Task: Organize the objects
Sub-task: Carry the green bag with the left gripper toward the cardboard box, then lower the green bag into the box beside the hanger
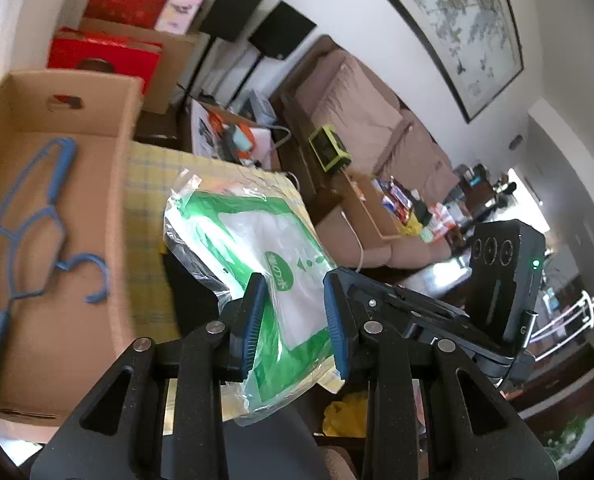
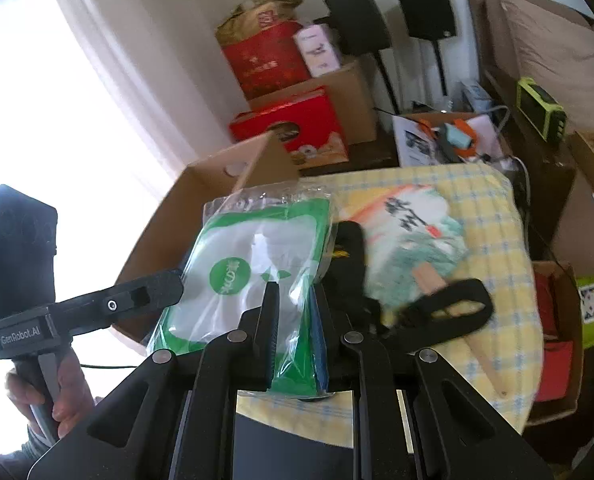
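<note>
A green and white plastic packet (image 1: 257,248) is held up over the yellow checked cloth (image 1: 149,216). My right gripper (image 2: 295,332) is shut on the packet's (image 2: 253,264) lower edge. My left gripper (image 1: 295,320) is open with the packet between its blue pads, not pinching it; it also shows at the left of the right wrist view (image 2: 165,292). An open cardboard box (image 1: 73,240) to the left holds a blue hanger (image 1: 29,224).
On the cloth (image 2: 493,248) lie a paper fan (image 2: 417,236) and a black strap (image 2: 437,304). Red gift boxes (image 2: 293,128), brown cartons and speakers stand behind. A sofa (image 1: 377,120) and a box of clutter (image 1: 381,208) are to the right.
</note>
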